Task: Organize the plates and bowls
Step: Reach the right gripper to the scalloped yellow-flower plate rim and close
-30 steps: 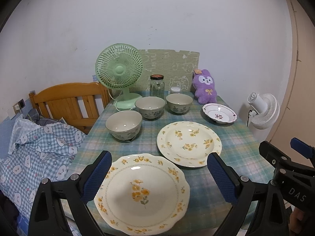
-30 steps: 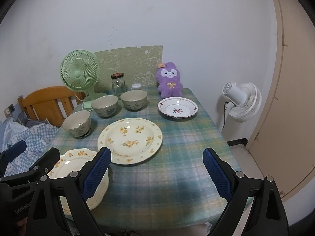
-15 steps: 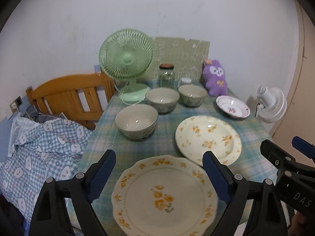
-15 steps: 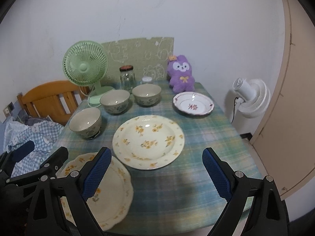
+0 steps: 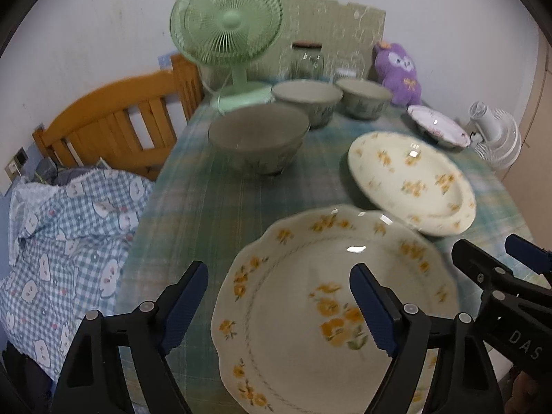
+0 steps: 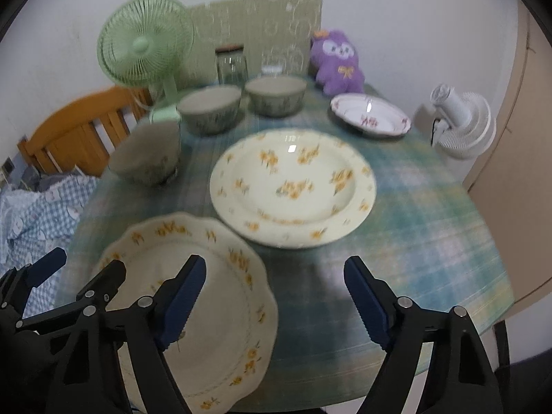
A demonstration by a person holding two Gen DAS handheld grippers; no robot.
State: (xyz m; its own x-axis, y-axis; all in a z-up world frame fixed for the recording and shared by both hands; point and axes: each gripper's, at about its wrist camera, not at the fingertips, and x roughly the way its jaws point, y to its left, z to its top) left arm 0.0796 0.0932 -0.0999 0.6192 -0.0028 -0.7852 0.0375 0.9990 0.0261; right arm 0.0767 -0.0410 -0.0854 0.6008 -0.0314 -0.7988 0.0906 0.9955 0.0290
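Note:
A scalloped cream plate with yellow flowers (image 5: 310, 296) (image 6: 214, 314) lies at the table's near edge. My left gripper (image 5: 277, 305) is open just above its left part. My right gripper (image 6: 274, 298) is open above the cloth between that plate and a round cream flowered plate (image 6: 293, 186) (image 5: 410, 179). A small white plate with red flowers (image 6: 371, 115) (image 5: 436, 126) sits at the back right. Three grey-green bowls stand in a row at the left: near (image 5: 258, 138) (image 6: 148, 153), middle (image 5: 307, 98) (image 6: 210, 107), far (image 5: 364, 98) (image 6: 276, 95).
A green desk fan (image 5: 227, 34), a glass jar (image 5: 307, 60) and a purple plush toy (image 5: 398, 72) stand along the back wall. A wooden bed frame (image 5: 110, 127) with checked bedding (image 5: 62, 234) is on the left. A white fan (image 6: 462, 124) stands beyond the table's right edge.
Both grippers have moved forward and down towards the table. The plates and bowls now look larger and nearer. Both stay open; nothing on the table has moved.

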